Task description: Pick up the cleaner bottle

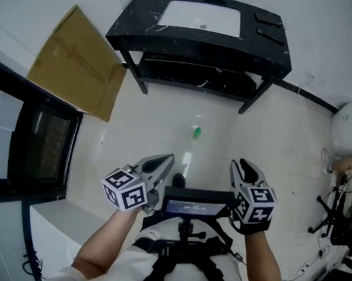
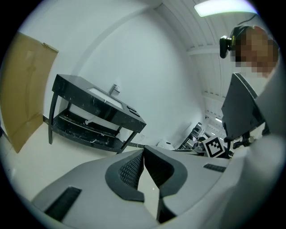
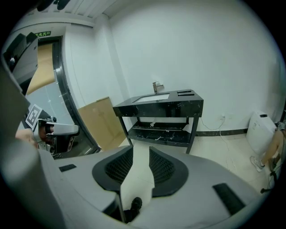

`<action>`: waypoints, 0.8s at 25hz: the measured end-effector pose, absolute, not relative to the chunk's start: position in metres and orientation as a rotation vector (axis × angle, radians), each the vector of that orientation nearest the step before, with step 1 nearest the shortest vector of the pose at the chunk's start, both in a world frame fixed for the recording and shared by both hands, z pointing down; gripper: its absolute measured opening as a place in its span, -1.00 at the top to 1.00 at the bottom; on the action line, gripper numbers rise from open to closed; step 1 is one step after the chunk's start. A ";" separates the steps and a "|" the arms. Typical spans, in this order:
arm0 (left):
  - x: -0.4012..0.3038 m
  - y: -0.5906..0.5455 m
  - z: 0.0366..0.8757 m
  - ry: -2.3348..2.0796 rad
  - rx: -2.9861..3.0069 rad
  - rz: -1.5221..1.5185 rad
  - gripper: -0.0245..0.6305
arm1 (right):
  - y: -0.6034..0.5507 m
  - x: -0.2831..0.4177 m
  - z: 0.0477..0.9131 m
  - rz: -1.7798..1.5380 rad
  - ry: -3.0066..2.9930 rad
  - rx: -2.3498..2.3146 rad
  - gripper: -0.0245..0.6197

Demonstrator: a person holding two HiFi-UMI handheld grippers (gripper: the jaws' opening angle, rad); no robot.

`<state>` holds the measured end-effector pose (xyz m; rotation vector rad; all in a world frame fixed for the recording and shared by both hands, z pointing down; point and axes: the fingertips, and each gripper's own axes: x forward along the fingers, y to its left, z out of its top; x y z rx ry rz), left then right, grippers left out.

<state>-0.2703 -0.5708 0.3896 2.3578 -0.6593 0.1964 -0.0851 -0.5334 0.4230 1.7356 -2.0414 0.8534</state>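
Left hand-held gripper (image 2: 143, 150): jaws are meeting at the tips, holding nothing.
Right hand-held gripper (image 3: 140, 150): jaws are standing slightly apart, with only floor (image 3: 138, 172) showing between them.
Cleaner bottle (image 3: 153, 122): probably the pale item that is lying on the lower shelf (image 1: 168, 77) of the black stand (image 1: 135, 27), well apart from both grippers. It is too small to confirm.
Handling, judged: likely light, thin-walled plastic that is yielding under pressure and slipping if wet.
Grip point, judged: across the narrower body or the neck, with the jaws closing squarely.
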 end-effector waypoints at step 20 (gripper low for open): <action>-0.226 -0.473 0.385 -0.759 2.374 0.192 0.92 | -0.457 -0.054 0.421 0.769 -2.109 1.653 0.59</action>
